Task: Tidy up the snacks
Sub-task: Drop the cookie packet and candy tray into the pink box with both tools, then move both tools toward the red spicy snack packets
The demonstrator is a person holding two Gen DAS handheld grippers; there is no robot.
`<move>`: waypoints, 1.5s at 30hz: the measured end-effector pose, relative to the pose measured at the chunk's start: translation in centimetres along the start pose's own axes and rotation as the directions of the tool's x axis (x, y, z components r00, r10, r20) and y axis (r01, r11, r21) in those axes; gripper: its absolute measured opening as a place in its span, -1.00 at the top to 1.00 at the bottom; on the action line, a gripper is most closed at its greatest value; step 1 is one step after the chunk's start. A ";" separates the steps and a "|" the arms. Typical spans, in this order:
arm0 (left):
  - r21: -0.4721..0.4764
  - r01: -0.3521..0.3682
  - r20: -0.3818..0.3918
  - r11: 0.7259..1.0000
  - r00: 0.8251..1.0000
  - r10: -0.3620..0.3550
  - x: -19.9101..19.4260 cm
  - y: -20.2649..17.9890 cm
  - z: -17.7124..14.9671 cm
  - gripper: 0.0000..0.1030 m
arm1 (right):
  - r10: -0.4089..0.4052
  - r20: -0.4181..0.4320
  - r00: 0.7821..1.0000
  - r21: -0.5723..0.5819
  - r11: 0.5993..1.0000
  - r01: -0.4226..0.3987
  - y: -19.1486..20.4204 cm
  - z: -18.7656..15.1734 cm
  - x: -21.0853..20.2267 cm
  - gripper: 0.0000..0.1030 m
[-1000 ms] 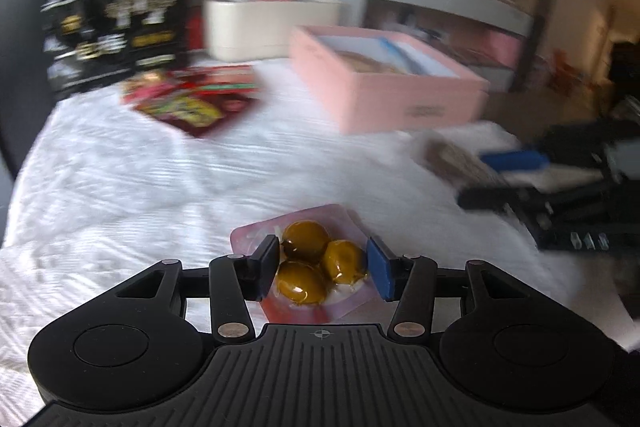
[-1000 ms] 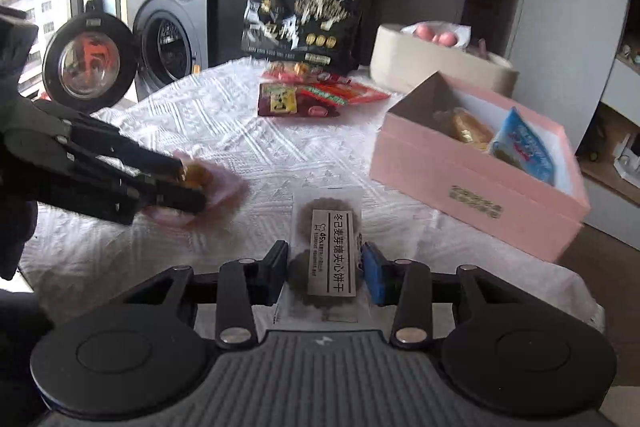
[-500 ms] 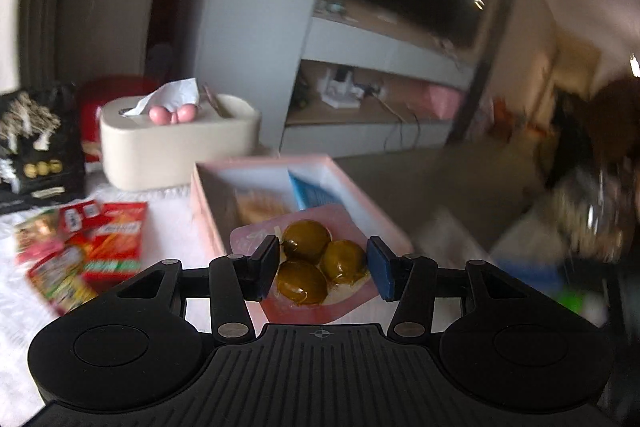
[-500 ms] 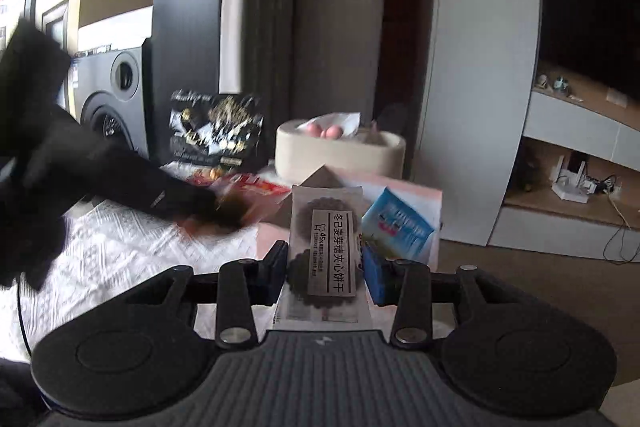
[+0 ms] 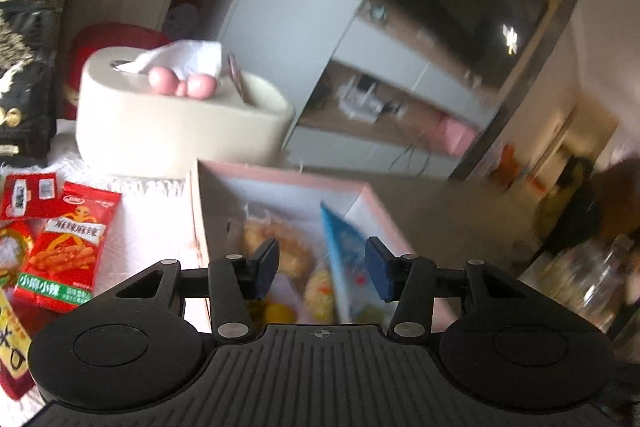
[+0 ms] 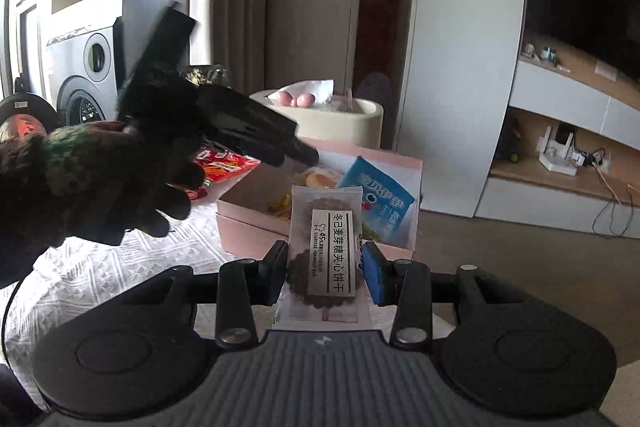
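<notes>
L claw [image 5: 320,269] apart, empty, over pink box [image 5: 276,179]; yellow-candy pack [image 5: 276,311] lies in box below it w/ blue packet [image 5: 344,259]. R claw [image 6: 326,269] clamped on sandwich-biscuit pack [image 6: 328,247], box just ahead. Red packs [image 5: 68,251] left on tabletop [image 6: 100,267].

A pink cardboard box [image 5: 280,183] sits open on a white textured tablecloth [image 6: 132,259], with a cream oval tissue holder [image 5: 180,131] just behind its far left corner. Inside the box, a blue foil snack packet [image 5: 344,259] leans along the right wall, beside pale round pastries in clear wrap [image 5: 276,247] to its left. On the cloth left of the box lie red spicy-snack sachets [image 5: 66,247], and behind those stands a black printed gift bag [image 5: 24,75]. A clear-wrapped dark sandwich biscuit [image 6: 326,251] is in front of the box's near wall.
</notes>
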State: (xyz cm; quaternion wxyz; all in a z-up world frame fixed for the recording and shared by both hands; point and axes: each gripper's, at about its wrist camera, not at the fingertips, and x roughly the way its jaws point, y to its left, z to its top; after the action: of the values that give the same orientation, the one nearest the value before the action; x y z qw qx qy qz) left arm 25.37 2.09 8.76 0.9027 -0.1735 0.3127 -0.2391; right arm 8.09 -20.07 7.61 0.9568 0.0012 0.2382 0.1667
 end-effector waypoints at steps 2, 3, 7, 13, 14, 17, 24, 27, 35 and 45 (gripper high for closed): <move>-0.001 0.003 0.045 1.000 0.999 -0.003 -1.8 0.2 0.3 -0.02 | 0.007 -0.005 1.000 0.027 1.000 -0.007 -0.1 0.6 0.7 0.23; 0.014 -0.011 0.064 1.000 0.998 0.010 -2.8 0.2 0.3 -0.02 | 0.009 -0.006 1.000 0.041 0.999 -0.009 -0.3 1.0 1.0 0.23; 0.076 -0.086 0.074 0.993 0.994 0.080 -6.4 0.6 -1.0 -0.02 | 0.045 -0.029 0.999 0.116 0.992 -0.042 -0.8 3.8 4.0 0.23; 0.085 -0.174 0.014 0.981 0.985 0.174 -10.3 2.7 -3.9 -0.02 | 0.038 -0.102 0.994 0.138 0.990 -0.024 0.6 8.0 10.5 0.22; 0.075 -0.177 0.013 0.981 0.984 0.176 -11.1 3.3 -4.3 -0.02 | 0.028 -0.116 0.993 0.126 0.992 -0.014 1.1 8.5 11.6 0.22; 0.027 -0.174 -0.001 0.984 0.985 0.174 -12.8 5.2 -5.2 -0.02 | 0.016 -0.194 0.981 0.083 0.997 0.000 2.2 9.4 14.7 0.15; -0.005 -0.242 -0.023 0.970 0.970 0.242 -14.0 8.6 -6.4 -0.02 | 0.028 -0.268 0.963 0.112 0.994 0.002 3.5 8.9 16.1 -0.03; -0.020 -0.267 -0.017 0.964 0.964 0.267 -14.7 9.4 -6.4 -0.02 | 0.013 -0.267 0.964 0.085 0.996 0.010 4.3 9.3 15.6 -0.03; -0.117 -0.316 0.131 0.941 0.935 0.331 -17.4 11.3 -2.7 -0.02 | 0.016 -0.079 0.997 -0.035 0.999 -0.018 8.4 14.0 11.1 -0.04; -0.203 -0.397 0.124 0.895 0.896 0.426 -11.9 16.2 -1.3 -0.02 | 0.200 -0.032 0.979 0.096 0.976 -0.196 9.6 20.3 15.2 -0.39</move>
State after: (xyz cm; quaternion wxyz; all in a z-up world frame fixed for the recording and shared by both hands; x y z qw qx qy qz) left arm 21.57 21.71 6.00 0.9372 -0.1999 0.2858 0.0012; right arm 26.93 -4.52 19.46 0.9292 0.0659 0.2640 0.2499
